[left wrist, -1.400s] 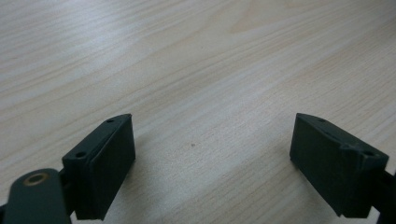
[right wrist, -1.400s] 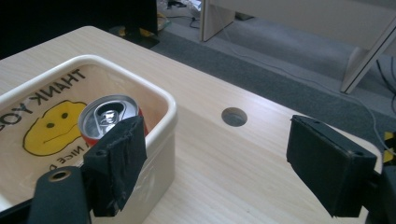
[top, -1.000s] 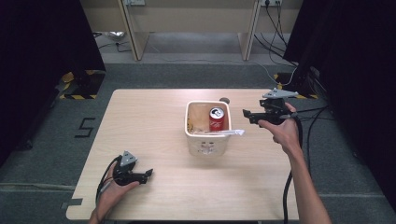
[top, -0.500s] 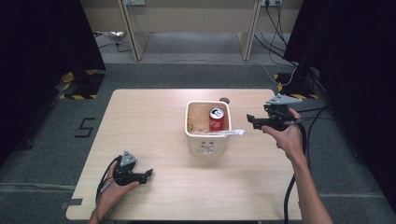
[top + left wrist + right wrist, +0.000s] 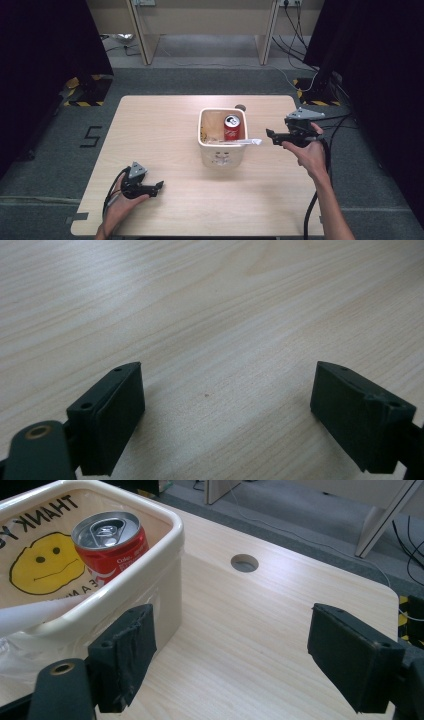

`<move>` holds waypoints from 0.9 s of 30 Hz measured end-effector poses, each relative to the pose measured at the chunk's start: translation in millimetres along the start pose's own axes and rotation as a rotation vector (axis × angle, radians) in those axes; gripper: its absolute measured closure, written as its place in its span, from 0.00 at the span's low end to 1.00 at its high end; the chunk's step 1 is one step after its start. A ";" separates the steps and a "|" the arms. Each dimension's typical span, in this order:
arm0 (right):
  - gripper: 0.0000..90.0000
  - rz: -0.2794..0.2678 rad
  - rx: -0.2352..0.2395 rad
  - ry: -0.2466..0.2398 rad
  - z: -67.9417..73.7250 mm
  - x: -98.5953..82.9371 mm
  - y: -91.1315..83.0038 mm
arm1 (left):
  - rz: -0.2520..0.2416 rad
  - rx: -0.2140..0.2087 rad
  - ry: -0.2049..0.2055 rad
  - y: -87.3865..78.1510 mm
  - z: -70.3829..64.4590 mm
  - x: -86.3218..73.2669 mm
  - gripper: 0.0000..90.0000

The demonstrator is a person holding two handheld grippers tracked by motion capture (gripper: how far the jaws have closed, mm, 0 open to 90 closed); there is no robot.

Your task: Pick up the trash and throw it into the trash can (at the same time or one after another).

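A cream plastic bin (image 5: 221, 152) stands at the middle of the wooden table (image 5: 165, 125). Inside it a red soda can (image 5: 231, 127) stands upright against the right wall; in the right gripper view the can (image 5: 111, 542) sits in front of a bag with a yellow smiley face (image 5: 45, 562). A white strip (image 5: 245, 142) lies over the bin's right rim. My right gripper (image 5: 270, 135) hovers open just right of the bin (image 5: 125, 595), pointing at it, nothing between its jaws. Near the front left of the table my left gripper (image 5: 160, 185) rests open over bare wood (image 5: 225, 340).
A round cable hole (image 5: 240, 107) (image 5: 244, 562) pierces the table behind the bin. Grey carpet surrounds the table, with desk legs (image 5: 140, 35) and cables (image 5: 300, 30) at the back. Black curtains stand at both sides.
My right gripper has drifted lower and slightly toward me, staying open beside the bin. The left gripper has not moved.
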State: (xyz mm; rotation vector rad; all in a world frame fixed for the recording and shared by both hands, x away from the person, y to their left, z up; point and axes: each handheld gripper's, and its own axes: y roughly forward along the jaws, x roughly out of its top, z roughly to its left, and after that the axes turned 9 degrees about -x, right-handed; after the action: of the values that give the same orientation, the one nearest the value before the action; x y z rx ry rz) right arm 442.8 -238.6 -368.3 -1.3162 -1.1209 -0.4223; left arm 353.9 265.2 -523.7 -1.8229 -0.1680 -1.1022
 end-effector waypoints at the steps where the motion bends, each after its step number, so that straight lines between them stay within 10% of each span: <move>1: 0.22 0.002 0.001 0.005 0.4 -1.4 -1.2 | 0.000 0.000 0.000 0.0 0.0 0.0 0.15; 27: 0.22 0.061 -0.023 -0.052 37.4 -51.7 3.7 | 0.000 0.000 -0.001 0.0 -0.1 0.0 0.15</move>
State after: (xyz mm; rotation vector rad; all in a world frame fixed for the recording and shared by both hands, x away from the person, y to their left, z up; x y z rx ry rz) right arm 407.2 -220.8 -418.3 -1.3847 -1.1192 -0.3589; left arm 353.8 265.2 -523.7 -1.8237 -0.1688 -1.1011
